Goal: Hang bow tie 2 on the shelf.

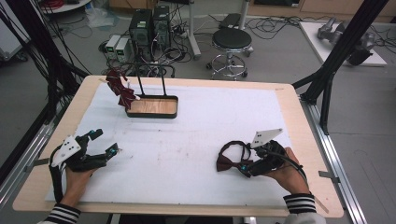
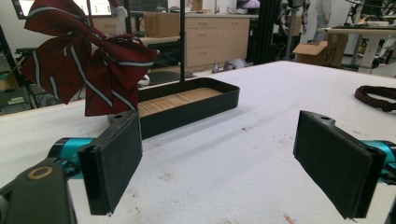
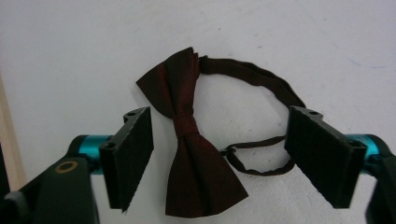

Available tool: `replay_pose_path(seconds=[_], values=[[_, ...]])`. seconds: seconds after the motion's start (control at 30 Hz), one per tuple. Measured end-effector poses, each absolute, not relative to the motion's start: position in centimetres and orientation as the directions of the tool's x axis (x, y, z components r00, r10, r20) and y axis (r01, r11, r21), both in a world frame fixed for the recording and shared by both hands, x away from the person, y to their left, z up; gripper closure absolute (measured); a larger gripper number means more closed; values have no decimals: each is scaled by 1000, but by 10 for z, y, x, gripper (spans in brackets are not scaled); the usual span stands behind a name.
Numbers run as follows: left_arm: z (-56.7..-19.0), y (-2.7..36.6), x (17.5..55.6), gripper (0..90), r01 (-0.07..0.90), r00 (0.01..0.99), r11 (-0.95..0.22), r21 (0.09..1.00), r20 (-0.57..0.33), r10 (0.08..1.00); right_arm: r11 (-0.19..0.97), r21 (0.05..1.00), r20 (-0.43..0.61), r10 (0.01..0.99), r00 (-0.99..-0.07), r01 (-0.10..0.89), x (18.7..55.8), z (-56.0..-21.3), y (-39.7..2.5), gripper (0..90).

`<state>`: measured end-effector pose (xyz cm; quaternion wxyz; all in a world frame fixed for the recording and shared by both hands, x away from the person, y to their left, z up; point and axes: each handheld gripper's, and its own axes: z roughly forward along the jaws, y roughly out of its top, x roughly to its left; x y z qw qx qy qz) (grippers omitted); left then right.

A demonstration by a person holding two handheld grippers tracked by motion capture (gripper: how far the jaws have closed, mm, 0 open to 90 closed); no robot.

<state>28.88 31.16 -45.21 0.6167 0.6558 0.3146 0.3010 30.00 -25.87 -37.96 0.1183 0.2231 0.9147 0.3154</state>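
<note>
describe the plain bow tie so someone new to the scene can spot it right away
On the white mat, look to the near right, at the right gripper. The plain bow tie lies flat between its open jaws, solid dark red with a thin strap loop, unlike the striped bow tie hanging at the tray.

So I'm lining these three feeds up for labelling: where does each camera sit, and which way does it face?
High view: fixed above the person's side, looking forward and down on the table; both forearms, left gripper and right gripper show.
Left gripper view: rides the left gripper, looking level across the table at the striped bow tie and tray; open jaws show.
Right gripper view: rides the right gripper, looking down at the dark bow tie; open jaws show.
Shared: the dark bow tie shows in the high view too.
</note>
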Motion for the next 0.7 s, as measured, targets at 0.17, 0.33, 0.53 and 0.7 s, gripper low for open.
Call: replay_pose_path(seconds=[0.17, 0.33, 0.53, 0.7], values=[[-452, 311, 288, 159, 37, 617, -38, 999, 7, 787, 734, 596, -74, 454, -888, 325, 301, -384, -253, 274], [-453, 312, 288, 160, 38, 616, -31, 999, 1, 788, 753, 559, -53, 449, -892, 346, 303, -389, -247, 338], [-453, 312, 288, 163, 38, 616, -29, 999, 0, 788, 786, 535, -65, 405, -912, 311, 305, -392, -238, 396], [-453, 312, 288, 163, 37, 616, -29, 999, 0, 788, 815, 494, -69, 383, -921, 302, 306, -395, -232, 420]])
